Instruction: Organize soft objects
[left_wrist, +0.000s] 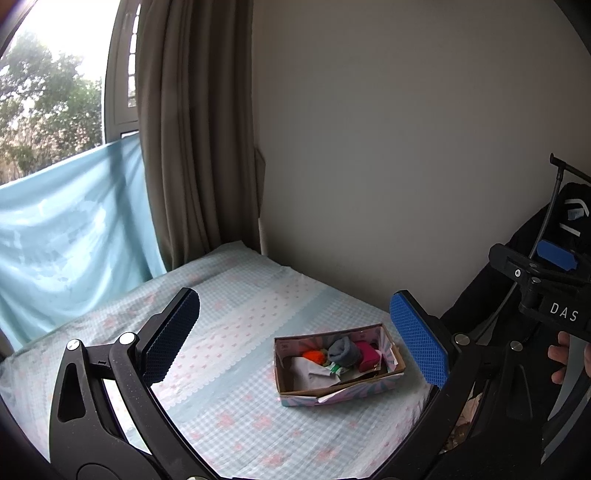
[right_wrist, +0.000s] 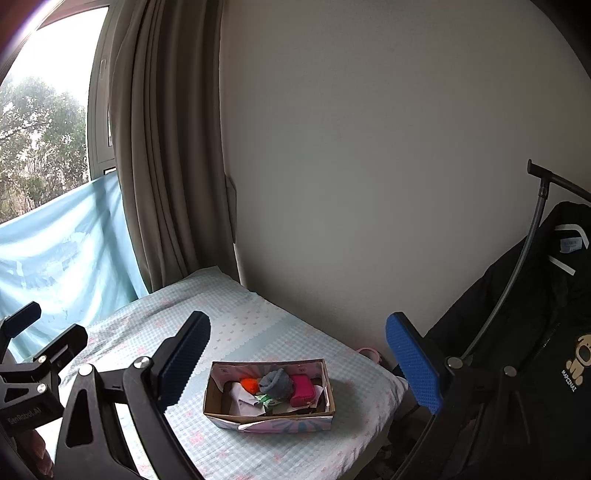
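My left tongs (left_wrist: 295, 343) gape wide and empty above the blue-checked bed (left_wrist: 229, 295); the open patterned cardboard box (left_wrist: 338, 369) of rolled grey sock (left_wrist: 343, 350), orange plush and pink pouch sits toward their right pad. Right tongs (right_wrist: 306, 369), equally spread, frame it centrally, and only they show the bear-printed black jacket (right_wrist: 535, 332).

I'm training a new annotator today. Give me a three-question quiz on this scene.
1. True or false: the left tongs hold the grey sock.
2. What contains the soft items: A bag, B box, C drawer?
3. What colour is the fuzzy item left of the sock?

Key: 1 false, both the left and right tongs are open and empty. 2 B, on the bed. 3 orange.
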